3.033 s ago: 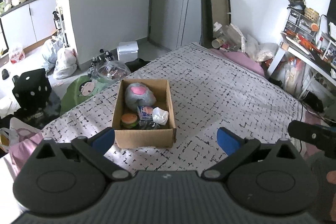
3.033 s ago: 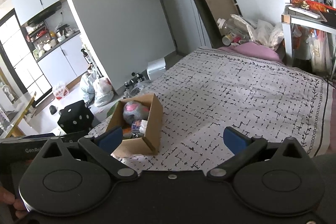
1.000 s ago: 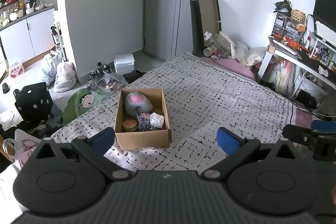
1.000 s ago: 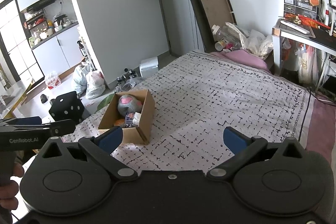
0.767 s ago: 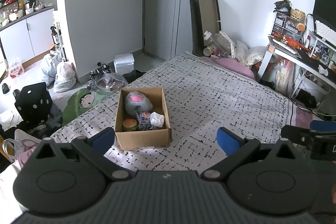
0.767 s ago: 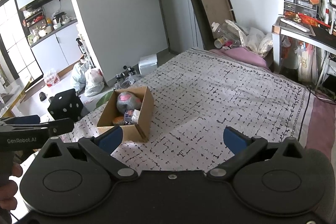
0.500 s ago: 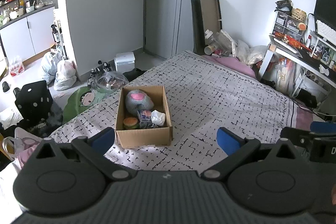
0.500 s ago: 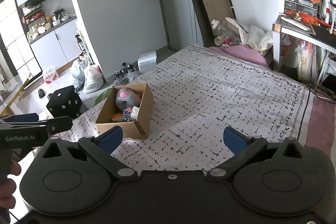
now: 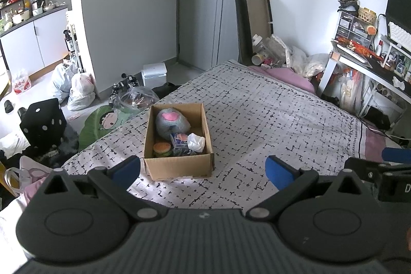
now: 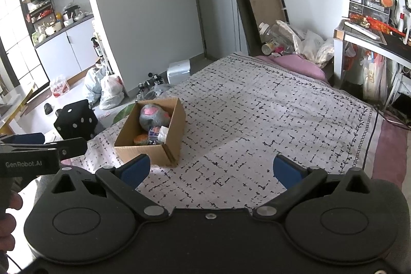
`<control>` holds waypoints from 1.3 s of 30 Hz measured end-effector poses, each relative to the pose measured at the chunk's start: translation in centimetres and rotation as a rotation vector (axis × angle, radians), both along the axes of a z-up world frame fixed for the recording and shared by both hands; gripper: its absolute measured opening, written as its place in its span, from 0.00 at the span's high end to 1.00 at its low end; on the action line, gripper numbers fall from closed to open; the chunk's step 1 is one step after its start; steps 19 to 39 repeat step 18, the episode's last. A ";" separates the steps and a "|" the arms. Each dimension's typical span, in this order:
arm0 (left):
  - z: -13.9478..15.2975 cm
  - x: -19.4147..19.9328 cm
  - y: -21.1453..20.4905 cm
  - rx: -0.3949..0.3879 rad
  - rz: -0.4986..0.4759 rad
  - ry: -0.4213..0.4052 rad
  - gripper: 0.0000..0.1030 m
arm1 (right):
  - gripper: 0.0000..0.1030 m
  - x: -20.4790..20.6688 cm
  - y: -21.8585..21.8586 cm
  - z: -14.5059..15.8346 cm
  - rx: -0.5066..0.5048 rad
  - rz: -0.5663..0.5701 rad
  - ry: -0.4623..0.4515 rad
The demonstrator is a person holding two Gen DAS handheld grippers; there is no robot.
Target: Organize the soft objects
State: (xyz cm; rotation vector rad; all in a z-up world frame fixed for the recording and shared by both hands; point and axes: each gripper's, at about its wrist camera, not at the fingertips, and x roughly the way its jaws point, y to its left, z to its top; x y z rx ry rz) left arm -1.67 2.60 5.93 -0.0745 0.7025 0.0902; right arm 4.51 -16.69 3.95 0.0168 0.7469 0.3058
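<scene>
Both the left gripper [image 9: 203, 168] and right gripper [image 10: 210, 170], blue-padded and matte black, gape wide and empty above the patterned bedspread [image 9: 269, 120], where an open cardboard box [image 9: 177, 167] holds a grey plush [image 9: 170, 121] and burger toy [image 9: 162, 148].

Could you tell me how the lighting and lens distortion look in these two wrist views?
Left wrist view: daylight patch on the bedspread before the cardboard box; door frame bowed by fisheye. Right wrist view: bright kitchen windows at left, sharp focus, dark corners; the cardboard box shades the toys inside.
</scene>
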 end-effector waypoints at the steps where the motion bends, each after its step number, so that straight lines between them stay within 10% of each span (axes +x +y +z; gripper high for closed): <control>1: 0.0 0.0 0.1 0.001 0.000 0.000 0.00 | 0.00 0.0 0.0 0.0 -0.002 -0.005 -0.001; 39: -1.2 0.6 0.5 0.025 -0.018 0.002 0.01 | 0.00 0.5 0.3 -0.8 0.018 -0.008 0.010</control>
